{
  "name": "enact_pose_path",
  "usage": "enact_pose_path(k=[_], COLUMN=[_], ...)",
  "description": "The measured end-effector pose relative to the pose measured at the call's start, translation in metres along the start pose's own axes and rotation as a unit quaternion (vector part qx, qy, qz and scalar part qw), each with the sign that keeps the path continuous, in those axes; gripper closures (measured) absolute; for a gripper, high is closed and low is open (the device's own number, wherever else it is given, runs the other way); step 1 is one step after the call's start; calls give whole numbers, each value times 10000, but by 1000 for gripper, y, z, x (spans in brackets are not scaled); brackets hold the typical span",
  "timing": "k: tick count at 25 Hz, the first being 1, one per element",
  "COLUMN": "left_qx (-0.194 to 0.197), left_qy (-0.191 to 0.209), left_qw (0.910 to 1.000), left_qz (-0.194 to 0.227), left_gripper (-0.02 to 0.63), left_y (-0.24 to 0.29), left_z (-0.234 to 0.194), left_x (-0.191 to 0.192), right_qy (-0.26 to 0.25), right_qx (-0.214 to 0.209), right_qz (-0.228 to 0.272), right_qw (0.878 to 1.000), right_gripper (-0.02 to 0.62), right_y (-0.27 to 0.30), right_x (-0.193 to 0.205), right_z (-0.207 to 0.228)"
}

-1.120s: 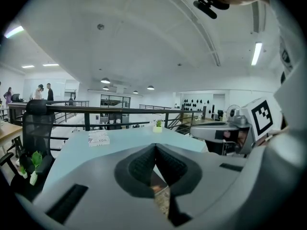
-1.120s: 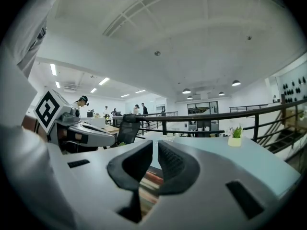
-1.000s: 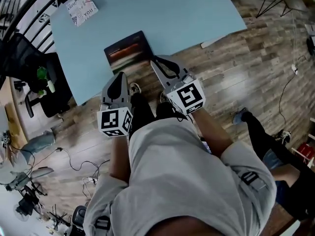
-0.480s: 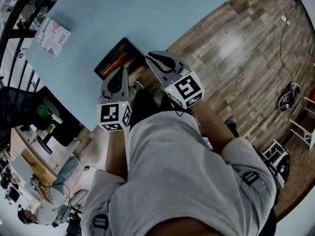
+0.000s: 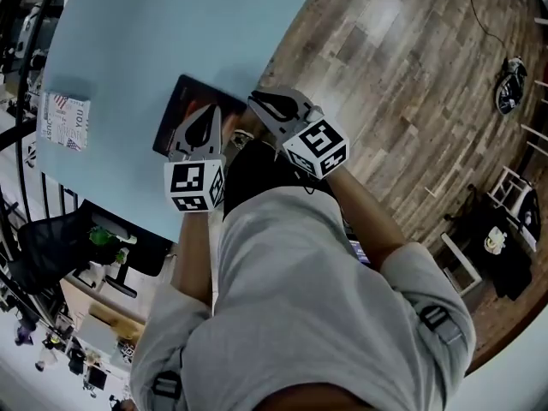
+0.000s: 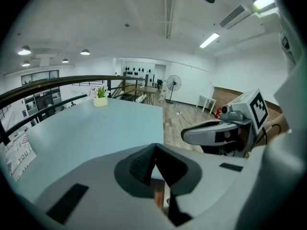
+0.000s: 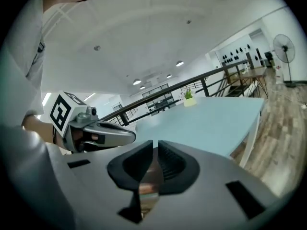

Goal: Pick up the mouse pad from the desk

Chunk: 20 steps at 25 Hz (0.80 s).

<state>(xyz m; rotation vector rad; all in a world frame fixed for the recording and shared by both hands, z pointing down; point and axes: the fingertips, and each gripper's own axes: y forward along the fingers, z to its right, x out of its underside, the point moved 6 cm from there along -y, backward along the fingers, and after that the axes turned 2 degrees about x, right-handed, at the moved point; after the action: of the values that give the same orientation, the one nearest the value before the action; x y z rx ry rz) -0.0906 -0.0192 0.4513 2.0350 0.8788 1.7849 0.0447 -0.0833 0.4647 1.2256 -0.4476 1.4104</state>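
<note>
The mouse pad [image 5: 178, 103], dark with a reddish picture, lies at the near edge of the light blue desk [image 5: 154, 32]. In the head view my left gripper [image 5: 204, 120] reaches over the pad's near edge; its jaws meet at the tips with nothing between them. My right gripper [image 5: 259, 103] hangs just right of the pad, past the desk's edge and over the wooden floor, its jaws parted by a narrow slit and empty. The left gripper [image 6: 154, 147] view looks along the desk top. The right gripper [image 7: 155, 145] view shows the desk ahead and to the right.
A printed booklet [image 5: 64, 120] lies on the desk's left part. A small potted plant [image 6: 100, 99] stands at the far edge by a railing. A black office chair [image 5: 68, 247] stands left of me, below the desk's edge. Wooden floor [image 5: 402, 84] stretches to the right.
Both grippers have come down and forward toward the desk's edge. The left gripper, earlier short of the desk over the floor, now overlaps the pad's near edge. The head view has swung.
</note>
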Motion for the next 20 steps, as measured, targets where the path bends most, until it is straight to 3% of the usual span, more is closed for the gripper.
enact_pose_path(k=[8, 20], left_qx=[416, 481], left_qy=[139, 373], left_qw=[9968, 9902], left_qz=[-669, -1254], left_gripper=[594, 594], left_y=[28, 45], left_z=[-3, -21], left_x=[35, 76], right_qy=[906, 2006], right_qx=[336, 404], right_qz=[-279, -301], right_qw=[9949, 9784], right_gripper=[555, 540], right_y=[12, 35], right_x=[63, 135], right_z=[12, 13])
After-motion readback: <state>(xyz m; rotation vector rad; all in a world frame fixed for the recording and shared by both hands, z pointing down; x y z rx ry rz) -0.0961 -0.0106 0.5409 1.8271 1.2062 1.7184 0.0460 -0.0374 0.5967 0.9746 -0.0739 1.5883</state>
